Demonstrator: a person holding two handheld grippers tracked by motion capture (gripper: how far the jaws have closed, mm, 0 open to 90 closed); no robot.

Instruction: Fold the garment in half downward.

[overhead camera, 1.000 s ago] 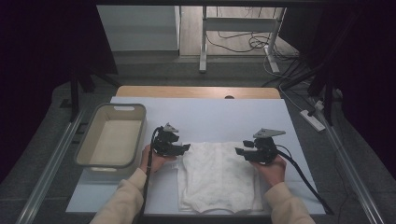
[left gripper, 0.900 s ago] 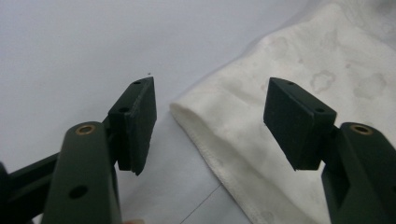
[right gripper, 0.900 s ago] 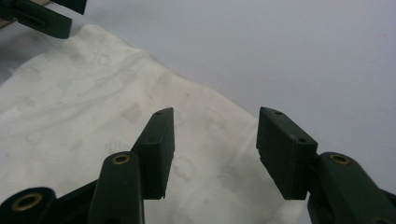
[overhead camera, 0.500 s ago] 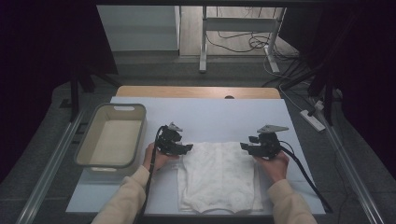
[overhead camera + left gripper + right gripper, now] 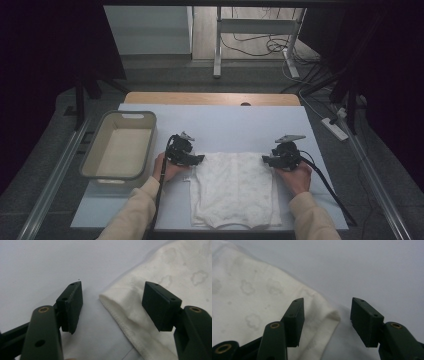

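cloth: white patterned fabric garment [image 5: 234,187] lying flat on the pale table [image 5: 225,125], near front edge
left gripper [image 5: 192,159]: jaws released, straddling the hemmed corner, not pinching
right gripper [image 5: 267,160]: jaws released around opposite corner
bin: beige plastic tub [image 5: 120,147], left of cloth

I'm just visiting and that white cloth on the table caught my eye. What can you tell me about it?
The cloth is a white, soft-looking garment, seemingly a small T-shirt, with a faint pattern of cloud-like outlines. It lies flat on the pale table, folded to a rough rectangle, its near edge at the table's front. A stitched hem runs along the sleeve end. The open left hand-held gripper and right hand-held gripper each straddle a far corner, pads not pressing it.
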